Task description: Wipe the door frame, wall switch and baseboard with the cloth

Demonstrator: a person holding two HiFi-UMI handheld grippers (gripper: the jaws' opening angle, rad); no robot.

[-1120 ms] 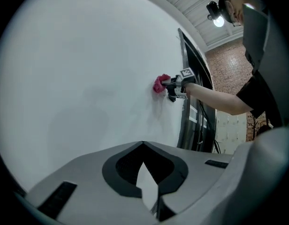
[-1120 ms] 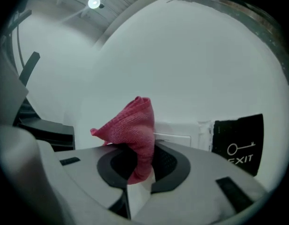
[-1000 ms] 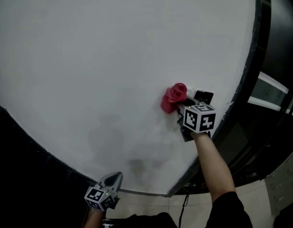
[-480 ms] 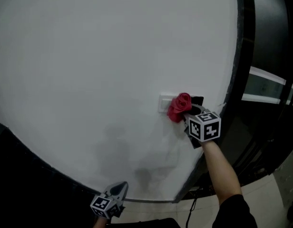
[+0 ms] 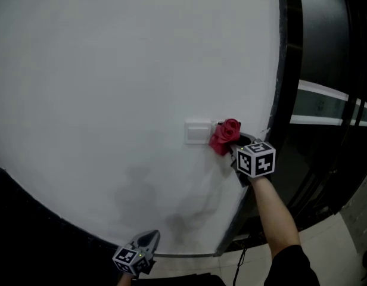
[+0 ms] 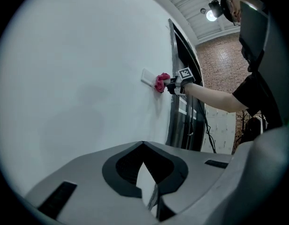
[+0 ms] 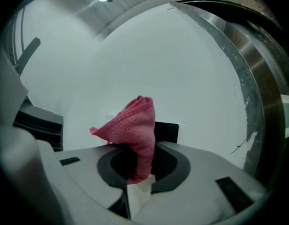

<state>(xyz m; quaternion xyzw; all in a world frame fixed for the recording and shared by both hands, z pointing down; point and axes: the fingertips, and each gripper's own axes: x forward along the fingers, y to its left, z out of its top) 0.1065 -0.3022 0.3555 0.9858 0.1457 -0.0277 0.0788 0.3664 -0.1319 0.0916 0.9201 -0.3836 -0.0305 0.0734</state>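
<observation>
Only print in view: black-and-white square codes on the marker cubes (image 5: 255,158) of both grippers. Right gripper (image 5: 233,147): jaws pinched on a bunched red woven cloth (image 5: 224,134), one fold standing up out of the jaws and a corner drooping to the left in the right gripper view. Cloth pressed against the white painted wall (image 5: 100,70), right at the right-hand edge of the white rectangular wall switch plate (image 5: 197,132). Dark metal door frame (image 5: 289,52) near the cloth on its right, running up the wall's edge. Left gripper (image 5: 149,238): low at the bottom of the head view, well apart from switch and cloth, jaws pressed together with nothing between them. From the left gripper view, cloth and switch plate small and far up the wall.
</observation>
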